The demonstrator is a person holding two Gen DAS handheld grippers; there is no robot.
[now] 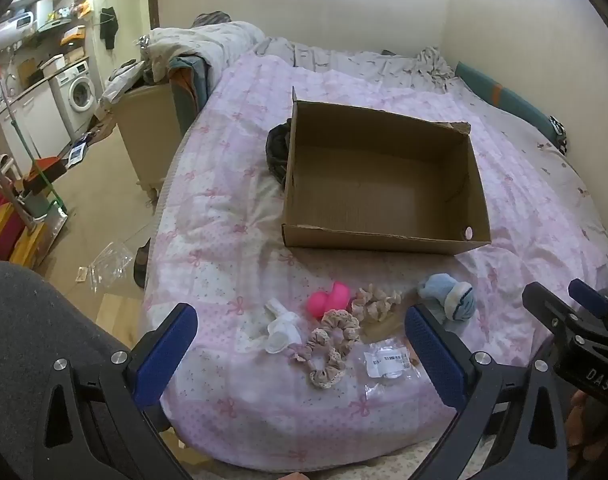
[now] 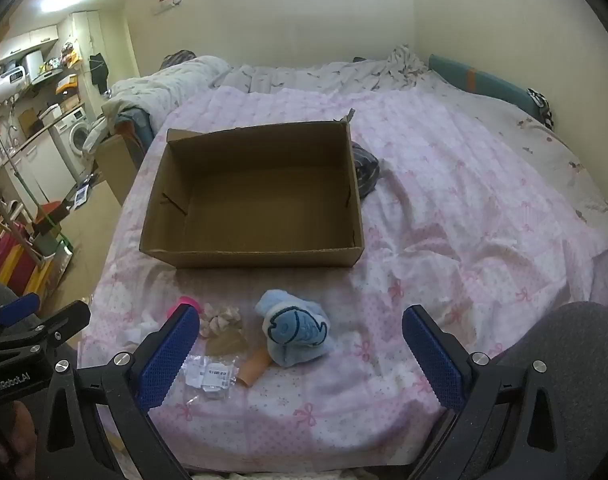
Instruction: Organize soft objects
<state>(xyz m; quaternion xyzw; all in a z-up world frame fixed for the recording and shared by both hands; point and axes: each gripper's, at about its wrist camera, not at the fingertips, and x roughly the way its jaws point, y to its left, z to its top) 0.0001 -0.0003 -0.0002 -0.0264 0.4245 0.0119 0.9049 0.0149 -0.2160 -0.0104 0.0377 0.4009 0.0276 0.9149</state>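
An open, empty cardboard box (image 1: 380, 184) (image 2: 255, 200) stands on the pink quilt. In front of it lie a pink soft toy (image 1: 330, 298), a white sock (image 1: 279, 326), beige scrunchies (image 1: 332, 340) (image 2: 219, 318), and a blue fish sock bundle (image 1: 450, 298) (image 2: 297, 332). My left gripper (image 1: 299, 354) is open and empty, held above the scrunchies. My right gripper (image 2: 299, 354) is open and empty, just in front of the blue bundle. It also shows at the right edge of the left wrist view (image 1: 572, 308).
A clear plastic packet with a label (image 1: 388, 362) (image 2: 209, 376) and a tan tube (image 2: 255, 366) lie by the soft things. A dark cloth (image 1: 277, 150) (image 2: 366, 170) lies beside the box. The bed edge drops to the floor at left. A beige bin (image 1: 151, 136) stands there.
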